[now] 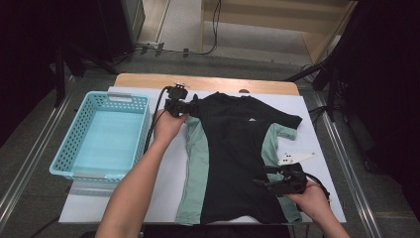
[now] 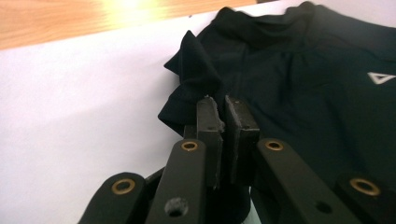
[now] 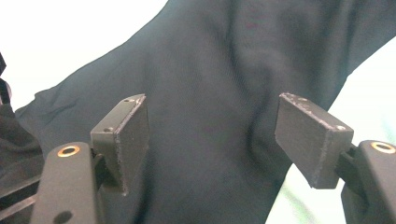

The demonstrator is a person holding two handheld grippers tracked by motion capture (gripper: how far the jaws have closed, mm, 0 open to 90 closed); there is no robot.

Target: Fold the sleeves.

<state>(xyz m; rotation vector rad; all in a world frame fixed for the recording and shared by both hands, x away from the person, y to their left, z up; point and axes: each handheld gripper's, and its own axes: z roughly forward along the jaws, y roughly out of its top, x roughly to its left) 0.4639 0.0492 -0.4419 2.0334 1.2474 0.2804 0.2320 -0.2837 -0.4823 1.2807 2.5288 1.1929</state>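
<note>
The left tongs [image 2: 223, 103] pinched the soft, limp shirt's [image 1: 233, 148] sleeve [image 2: 194, 74]; the right tongs [image 3: 212, 140], spread, hovered over its hem.

My shirt [image 1: 233, 148] is matt black cloth with mint panels; my basket [image 1: 74, 144] at left is glossy perforated plastic. My left gripper's pads [image 2: 208, 123] look matt, rubbery, rough-edged.
</note>
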